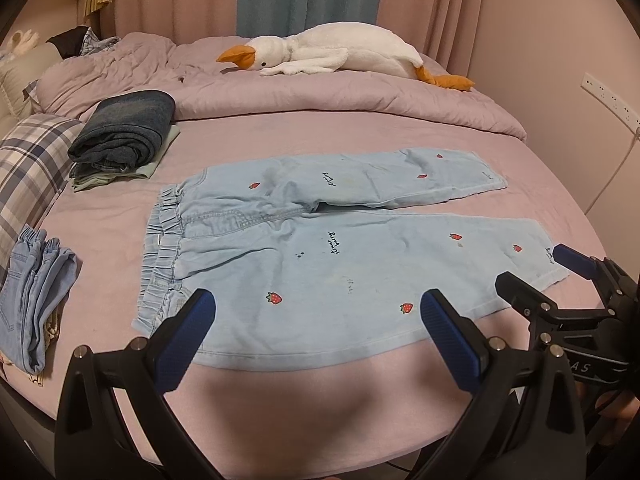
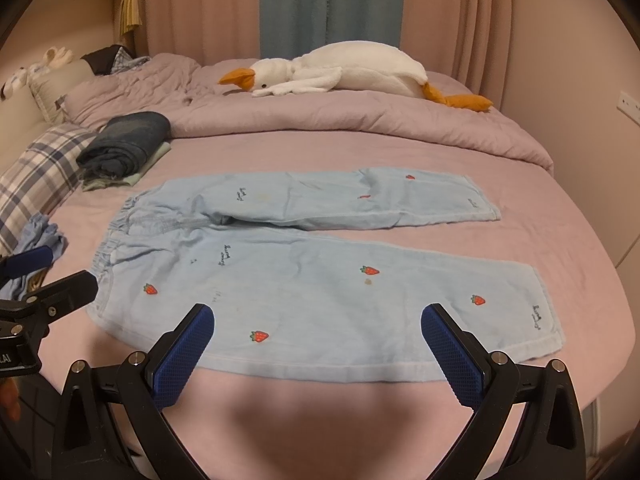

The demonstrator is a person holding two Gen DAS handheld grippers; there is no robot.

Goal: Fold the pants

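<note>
So the bed [image 1: 120, 216] takes up pretty much the whole room, pink sheet on it, and everything else sits somewhere on that. Bunched along its far side is a lilac duvet [image 1: 320, 100] with a big white plush goose [image 1: 340, 54] flopped on top, orange beak pointing toward the head of the bed. The light blue pants [image 1: 320, 264] with little strawberries printed on them are laid out flat in the middle of the bed, not folded at all, elastic waistband toward the pillow end and both legs stretched out toward the foot, with the near leg running along the near edge of the bed. A plaid pillow [image 1: 28, 176] lies at the head end, and just beside it there's a folded pile with dark denim [image 1: 124, 128] on top of something pale green. Nearer the front edge of the bed, same end, is another folded pair of light blue jeans [image 1: 32, 292]. Both grippers hover at the near edge of the bed, holding nothing: the left gripper [image 1: 316, 328] has its blue pads spread wide over the waist half of the near leg, and the right gripper [image 2: 316, 332] is spread just as wide over the same leg, closer to the hem.
</note>
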